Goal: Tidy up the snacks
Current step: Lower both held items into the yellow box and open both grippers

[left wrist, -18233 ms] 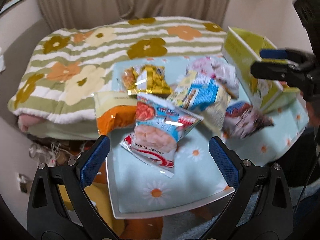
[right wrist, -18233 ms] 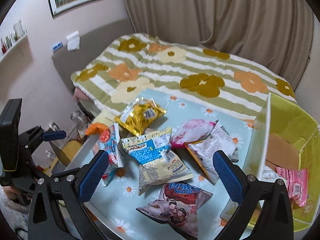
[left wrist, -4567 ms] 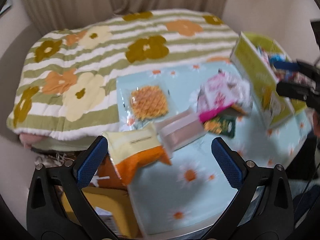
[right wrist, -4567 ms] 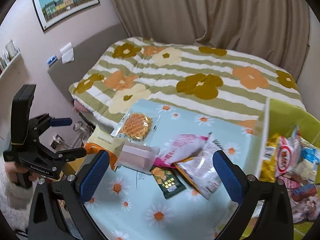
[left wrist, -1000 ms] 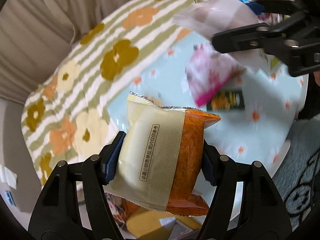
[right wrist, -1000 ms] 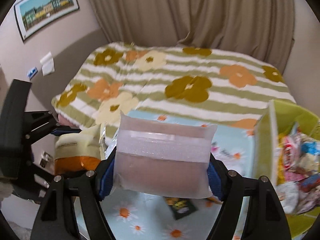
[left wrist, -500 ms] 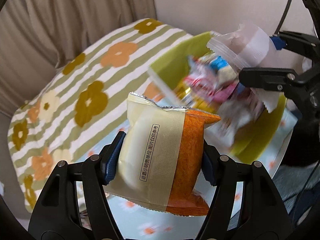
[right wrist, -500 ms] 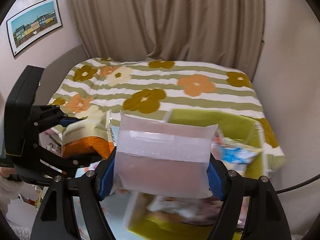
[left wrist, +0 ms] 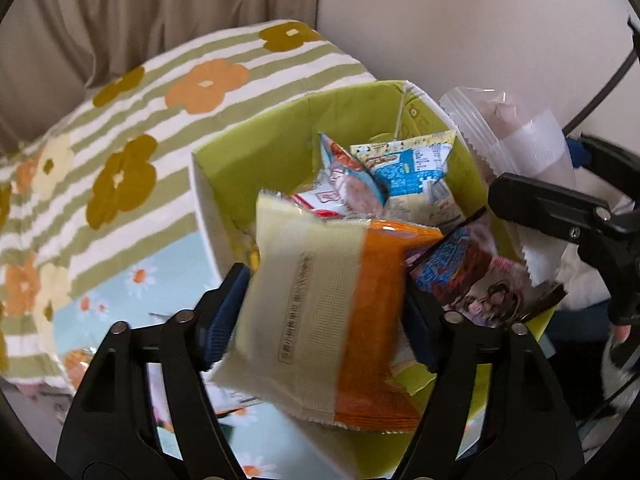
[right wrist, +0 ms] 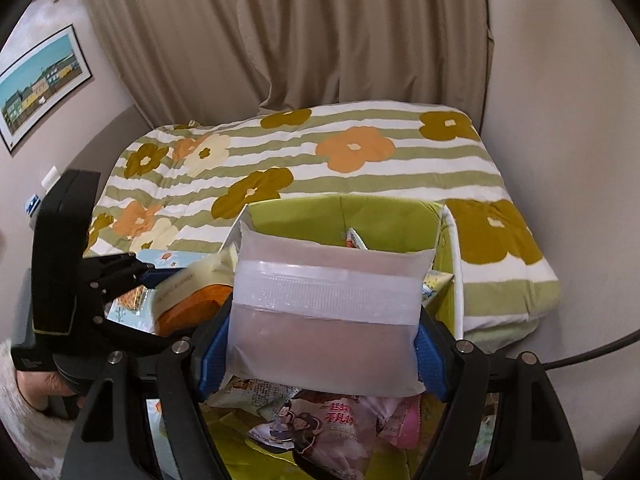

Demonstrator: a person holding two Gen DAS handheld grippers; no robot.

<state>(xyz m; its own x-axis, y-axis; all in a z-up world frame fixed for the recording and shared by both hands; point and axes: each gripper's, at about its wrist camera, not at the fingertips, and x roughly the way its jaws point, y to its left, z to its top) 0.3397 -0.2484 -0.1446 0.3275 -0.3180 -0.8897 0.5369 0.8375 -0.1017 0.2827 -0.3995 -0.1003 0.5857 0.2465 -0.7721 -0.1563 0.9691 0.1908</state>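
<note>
My left gripper [left wrist: 320, 316] is shut on a cream and orange snack packet [left wrist: 320, 312] and holds it over the near edge of the yellow-green box [left wrist: 256, 152]. The packet looks tilted and blurred. My right gripper [right wrist: 320, 344] is shut on a frosted pink pouch [right wrist: 324, 316] and holds it above the same box [right wrist: 360, 208]. That pouch also shows in the left wrist view [left wrist: 516, 140], at the box's right side. The box holds several snack bags, among them a blue and white one [left wrist: 408, 172] and a pink one [right wrist: 332, 428].
The box stands on a light blue daisy-print table [left wrist: 120, 296]. Behind it lies a bed with a green-striped flower quilt [right wrist: 340, 148], beige curtains [right wrist: 300, 32] and a wall. A waffle packet [left wrist: 76, 360] lies at the table's left edge.
Both grippers have carried their packets from over the table to over the box. In the last half second the left packet tilted and dropped lower between the fingers.
</note>
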